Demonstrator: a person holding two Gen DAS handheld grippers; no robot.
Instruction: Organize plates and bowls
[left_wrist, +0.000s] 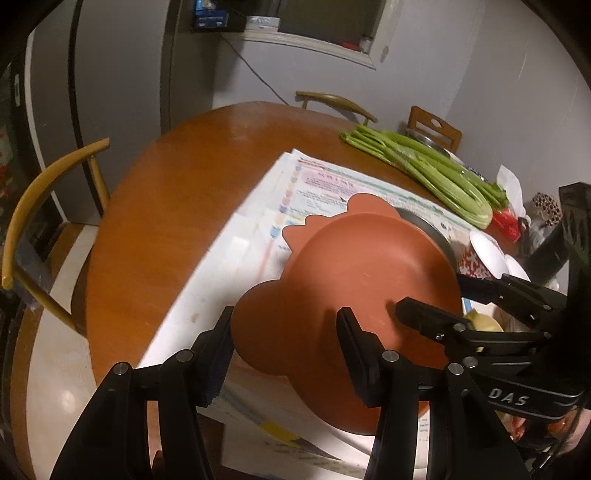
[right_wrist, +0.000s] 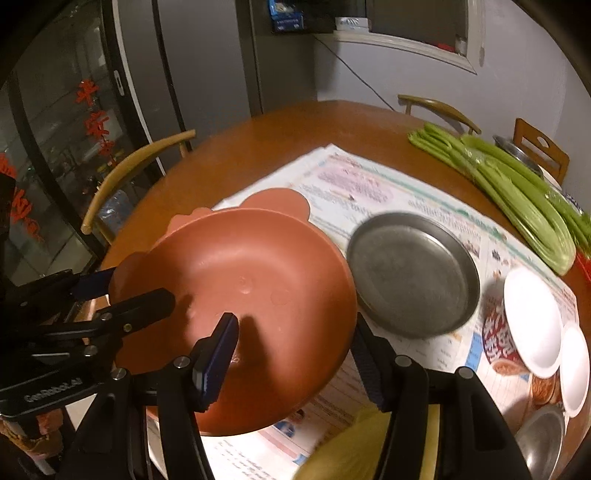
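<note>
Both tongs are on the same thing here: a terracotta-colored bowl (right_wrist: 236, 302) with little ear-shaped tabs on its rim, lifted and tilted above the newspaper (right_wrist: 369, 192) spread over the round wooden table (left_wrist: 177, 177). The left tongs (left_wrist: 284, 350) are clamped on one of the ear tabs at the bowl's near edge, one finger on each side of it. The right tongs (right_wrist: 295, 354) pinch the bowl's rim from the other side, with one finger inside the bowl and the other outside under the rim, so they're closed on it too. Just to the right of the bowl, a shallow metal plate (right_wrist: 413, 273) sits flat on the newspaper; the bowl's edge overlaps its left rim in the right wrist view, can't tell if they touch. Further right there's a white bowl (right_wrist: 532, 317) lying on its side with a red-patterned outside, and a second white bowl (right_wrist: 574, 365) right next to it. A bunch of celery (right_wrist: 517, 192) lies along the far right of the table. Wooden chairs (left_wrist: 40, 206) stand around the table.
</note>
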